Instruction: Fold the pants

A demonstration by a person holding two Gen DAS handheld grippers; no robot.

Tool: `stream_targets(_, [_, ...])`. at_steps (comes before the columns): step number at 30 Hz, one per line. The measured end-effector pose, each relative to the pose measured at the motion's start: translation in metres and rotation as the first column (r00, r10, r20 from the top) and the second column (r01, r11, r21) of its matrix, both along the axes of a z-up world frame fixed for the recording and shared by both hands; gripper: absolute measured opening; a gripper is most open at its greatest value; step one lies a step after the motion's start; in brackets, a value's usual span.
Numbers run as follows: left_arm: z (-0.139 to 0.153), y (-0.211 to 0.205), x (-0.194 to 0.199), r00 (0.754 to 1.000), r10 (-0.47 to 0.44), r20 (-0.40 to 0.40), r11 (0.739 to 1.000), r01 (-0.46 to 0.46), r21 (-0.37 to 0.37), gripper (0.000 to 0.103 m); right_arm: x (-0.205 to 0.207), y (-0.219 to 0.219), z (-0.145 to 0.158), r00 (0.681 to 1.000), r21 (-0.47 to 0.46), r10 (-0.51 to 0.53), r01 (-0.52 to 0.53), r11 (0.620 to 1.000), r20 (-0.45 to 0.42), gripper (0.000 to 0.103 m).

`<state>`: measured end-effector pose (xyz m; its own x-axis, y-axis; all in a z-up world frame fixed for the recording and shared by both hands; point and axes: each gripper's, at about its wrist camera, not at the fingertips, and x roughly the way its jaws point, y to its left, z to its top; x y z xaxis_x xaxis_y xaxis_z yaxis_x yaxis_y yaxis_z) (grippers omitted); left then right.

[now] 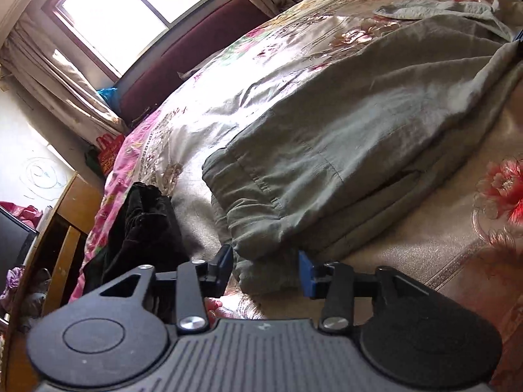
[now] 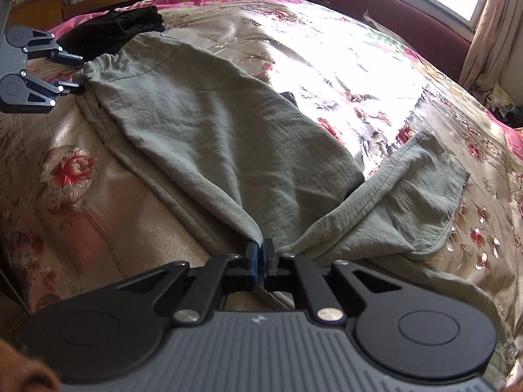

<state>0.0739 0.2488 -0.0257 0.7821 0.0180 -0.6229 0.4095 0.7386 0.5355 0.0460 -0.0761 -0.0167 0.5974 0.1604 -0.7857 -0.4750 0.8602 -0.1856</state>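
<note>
We have the pants [image 2: 202, 124] lying flat on the bed [image 2: 343, 65], legs folded over. Right gripper [image 2: 260, 249] jaws clamped on a fabric fold at the near edge. Left gripper [image 1: 265, 263] jaws apart, straddling the waistband corner, not pinching it.

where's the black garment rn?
Black garment lies on the bed, far left in the right wrist view, just beyond the green pants' waistband.

The grey-green pants [image 2: 209, 137] lie crumpled on a bed, folded lengthwise. Their gathered elastic waistband [image 1: 248, 215] sits between the spread left fingers [image 1: 222, 264]; a fold near the legs is pinched by the right fingers [image 2: 251, 254].
</note>
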Motion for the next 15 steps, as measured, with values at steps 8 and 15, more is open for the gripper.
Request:
stream_targets(8, [-0.009,0.002,0.031,1.0,0.021,-0.012,0.999,-0.022,-0.041,0.064,0.005,0.005,-0.002,1.0,-0.042,0.015,-0.016,0.999,-0.013,0.004])
stream_targets(15, [0.0,0.003,0.019,0.999,0.042,0.027,0.999,-0.041,-0.016,0.027,0.002,0.005,0.009,1.0,-0.029,0.012,-0.012,1.0,-0.004,0.003])
